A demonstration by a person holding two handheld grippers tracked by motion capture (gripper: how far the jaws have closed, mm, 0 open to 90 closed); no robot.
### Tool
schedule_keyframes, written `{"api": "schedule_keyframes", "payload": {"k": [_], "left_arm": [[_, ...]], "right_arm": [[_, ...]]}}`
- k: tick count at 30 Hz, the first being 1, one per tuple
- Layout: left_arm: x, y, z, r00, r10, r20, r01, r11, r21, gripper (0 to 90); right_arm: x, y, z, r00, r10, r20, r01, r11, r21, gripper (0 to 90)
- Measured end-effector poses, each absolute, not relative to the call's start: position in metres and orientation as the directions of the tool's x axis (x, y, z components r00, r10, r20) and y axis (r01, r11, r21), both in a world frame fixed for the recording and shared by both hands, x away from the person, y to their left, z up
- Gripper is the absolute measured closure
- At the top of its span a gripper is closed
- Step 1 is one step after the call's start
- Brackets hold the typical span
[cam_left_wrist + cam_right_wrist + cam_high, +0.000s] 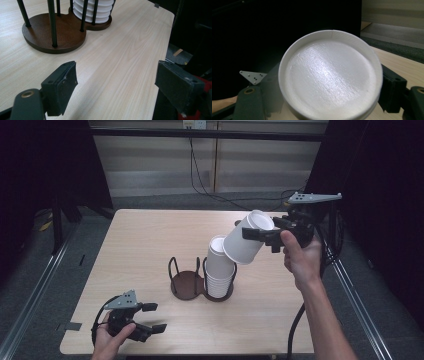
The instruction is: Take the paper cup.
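One paper cup [248,240], pinched bottom-end by the right tongs [260,236] and held tilted above the cup stack [219,267] in the holder [187,285], could be crushed or dropped if squeezed unevenly, while the left tongs [152,317] are kept spread over the tabletop [145,240].

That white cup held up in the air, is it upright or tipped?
Tipped. The white cup leans bottom-up, its mouth slanting down toward the stacked cups, gripped by the right gripper.

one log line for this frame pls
right gripper: shut on paper cup, tilted above cup stack | left gripper: open, near table edge
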State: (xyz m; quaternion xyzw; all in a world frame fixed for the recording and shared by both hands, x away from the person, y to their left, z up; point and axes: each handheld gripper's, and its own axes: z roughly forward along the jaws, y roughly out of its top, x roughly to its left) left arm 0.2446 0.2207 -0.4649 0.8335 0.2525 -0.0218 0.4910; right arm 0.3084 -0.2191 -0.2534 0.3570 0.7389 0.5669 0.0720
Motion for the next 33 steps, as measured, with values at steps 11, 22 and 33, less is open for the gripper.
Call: {"api": "schedule_keyframes", "payload": {"k": [11,22,33], "left_arm": [[0.246,0.222,-0.465,0.866,0.406,-0.292,0.449,-0.376,0.81,17.2],[0.246,0.212,-0.453,0.869,0.397,-0.294,0.427,-0.304,0.852,15.9],[0.245,0.19,-0.435,0.9,0.368,-0.232,0.364,-0.345,0.865,16.8]], "right_arm": [[0.292,-0.234,-0.258,-0.733,0.605,0.312,0.443,0.076,0.893,23.8],[0.276,-0.235,-0.272,-0.725,0.617,0.305,0.467,0.115,0.877,23.9],[0.267,-0.23,-0.297,-0.727,0.603,0.328,0.492,0.125,0.862,24.1]]}}
